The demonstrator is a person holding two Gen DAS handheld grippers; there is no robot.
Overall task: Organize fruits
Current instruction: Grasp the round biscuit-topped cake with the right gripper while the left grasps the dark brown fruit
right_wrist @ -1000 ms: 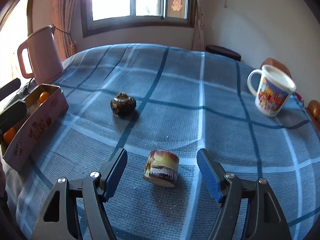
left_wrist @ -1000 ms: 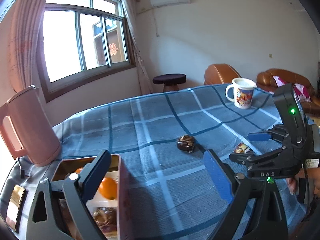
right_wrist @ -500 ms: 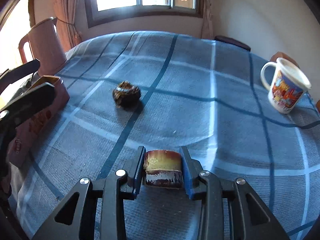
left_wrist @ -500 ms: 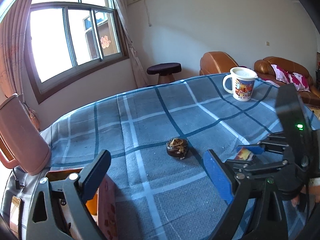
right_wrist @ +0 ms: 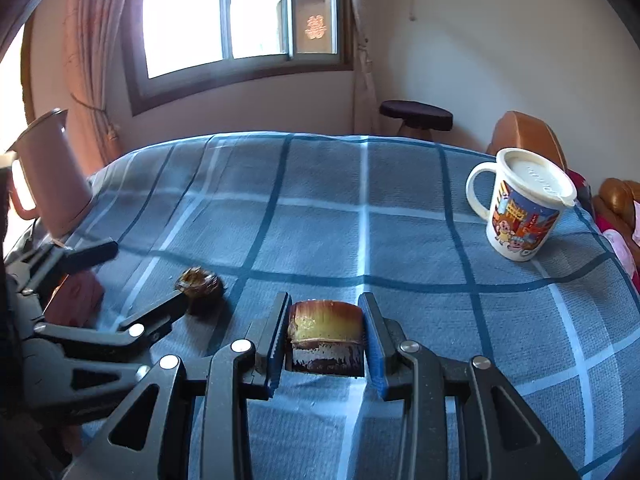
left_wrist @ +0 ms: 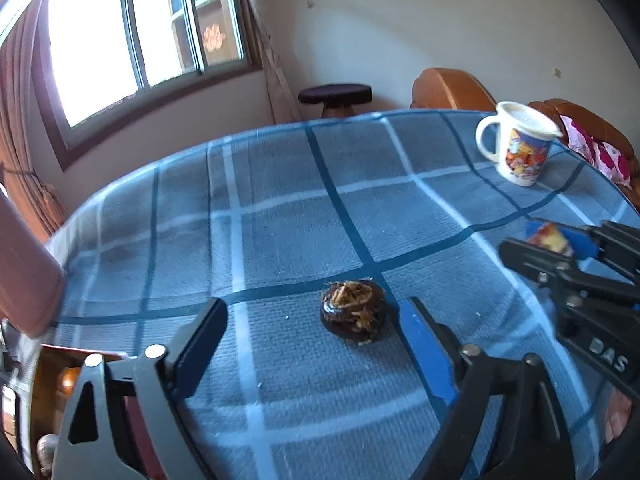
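Observation:
A dark brown round piece (left_wrist: 354,316) with a yellowish top lies on the blue checked cloth (left_wrist: 280,208). It sits between the fingers of my left gripper (left_wrist: 312,320), nearer the right pad. The jaws are closing, and the pads stand clear of it. From the right wrist, that gripper (right_wrist: 136,276) reaches in at the left around the dark piece (right_wrist: 200,284). My right gripper (right_wrist: 324,304) is shut on a yellow and brown block (right_wrist: 326,332), low over the cloth. The left wrist view shows this block (left_wrist: 548,236) at its right edge.
An open red-brown box (left_wrist: 60,380) holding an orange fruit sits at the near left, by a pink kettle (right_wrist: 52,176). A white printed mug (right_wrist: 520,208) with a lid stands at the far right. A stool and brown armchairs lie beyond the table.
My right gripper closed on the yellow and brown block. My left gripper moved from the box across to the dark round piece, which now lies between its narrowing fingers.

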